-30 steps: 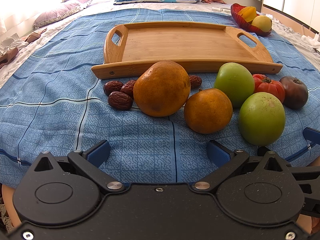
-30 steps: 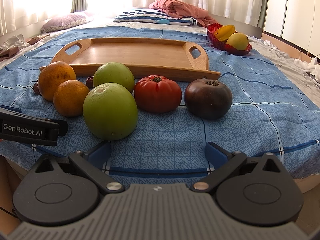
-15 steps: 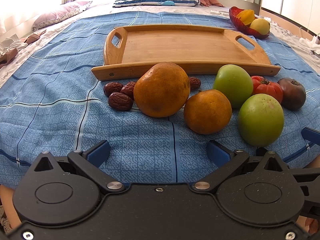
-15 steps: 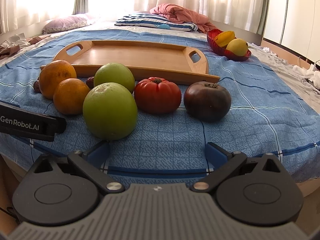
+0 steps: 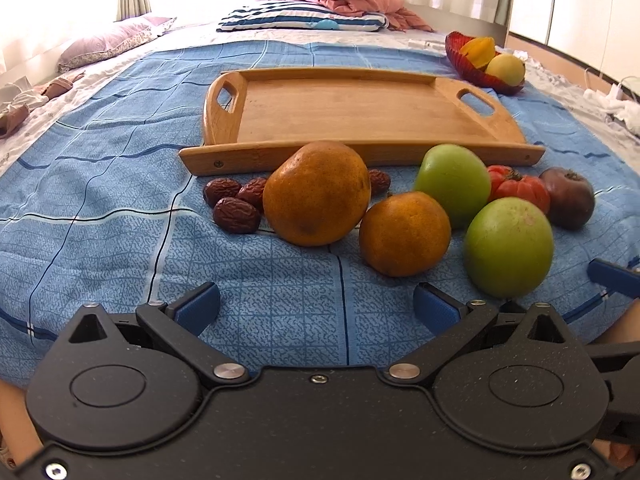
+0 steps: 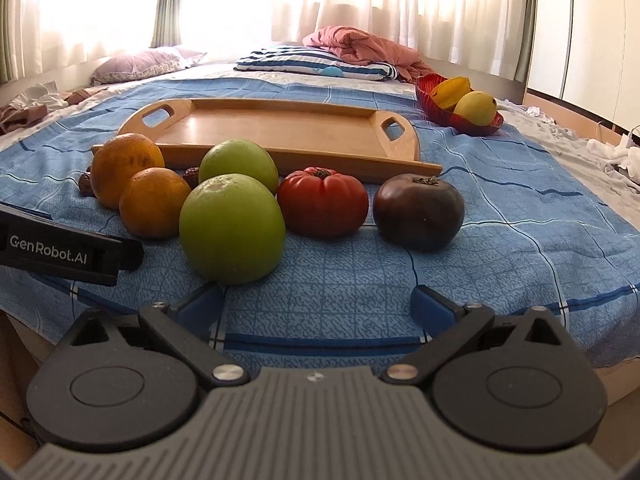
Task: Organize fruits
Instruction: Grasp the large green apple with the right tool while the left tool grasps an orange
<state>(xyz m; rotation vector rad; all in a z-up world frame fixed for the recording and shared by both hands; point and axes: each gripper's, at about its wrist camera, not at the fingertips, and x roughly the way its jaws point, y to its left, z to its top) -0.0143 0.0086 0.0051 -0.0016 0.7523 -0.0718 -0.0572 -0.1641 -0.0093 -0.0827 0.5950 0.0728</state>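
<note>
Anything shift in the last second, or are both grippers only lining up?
Nothing was grabbed or released. Both views tipped up slightly, showing more of the room. The left gripper and right gripper are open as before, short of the fruit. The oranges, green fruits, tomatoes and empty tray haven't moved.

Your left gripper (image 5: 316, 304) is all black plastic with blue finger pads (image 5: 198, 306) and silver screws; your right gripper (image 6: 318, 304) has a ribbed grey top, same blue pads.
</note>
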